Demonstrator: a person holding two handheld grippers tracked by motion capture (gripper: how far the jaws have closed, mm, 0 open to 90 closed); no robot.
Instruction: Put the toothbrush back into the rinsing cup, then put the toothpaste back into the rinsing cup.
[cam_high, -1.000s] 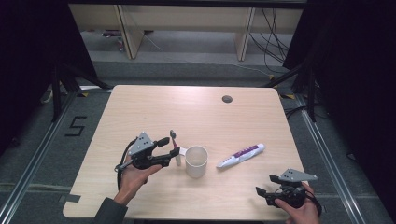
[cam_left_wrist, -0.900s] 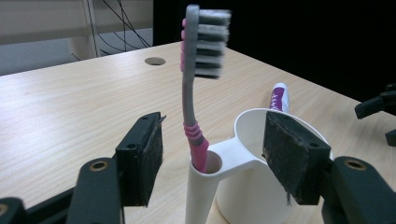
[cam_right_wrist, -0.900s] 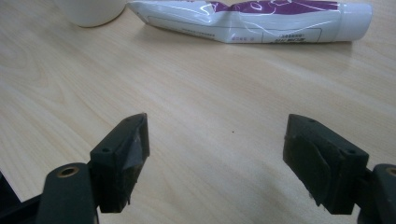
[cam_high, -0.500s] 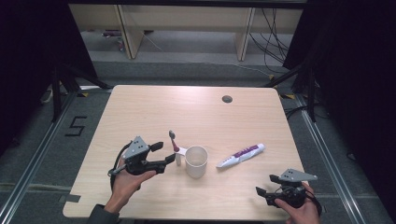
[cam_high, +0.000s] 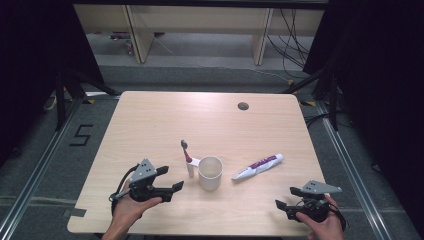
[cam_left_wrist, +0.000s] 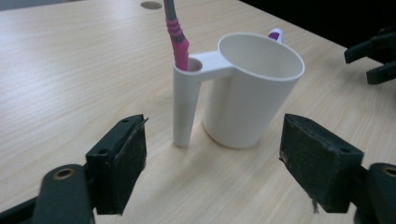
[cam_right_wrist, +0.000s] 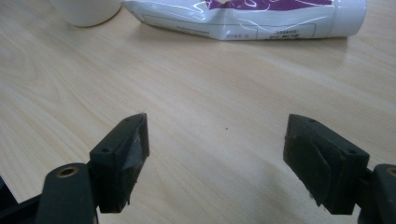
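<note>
A white cup (cam_high: 210, 173) (cam_left_wrist: 247, 88) stands upright near the table's middle front. Its side tube (cam_left_wrist: 185, 100) holds a pink and grey toothbrush (cam_high: 185, 150) (cam_left_wrist: 175, 35), brush end up. A white and purple toothpaste tube (cam_high: 257, 166) (cam_right_wrist: 243, 16) lies flat to the cup's right. My left gripper (cam_high: 172, 183) (cam_left_wrist: 212, 163) is open, a short way left of the cup and pointing at it, with nothing between its pads. My right gripper (cam_high: 287, 199) (cam_right_wrist: 217, 158) is open near the front right edge, over bare wood below the tube.
The wooden table (cam_high: 150, 125) has a round cable hole (cam_high: 243, 106) at the back right. A strip of dark tape (cam_high: 77, 212) marks the front left corner. Black curtains and shelving legs stand beyond the table.
My left gripper has let go of the toothbrush and drawn back toward the front left, away from the cup. The toothbrush stays standing in the side tube. The right gripper has not moved.
</note>
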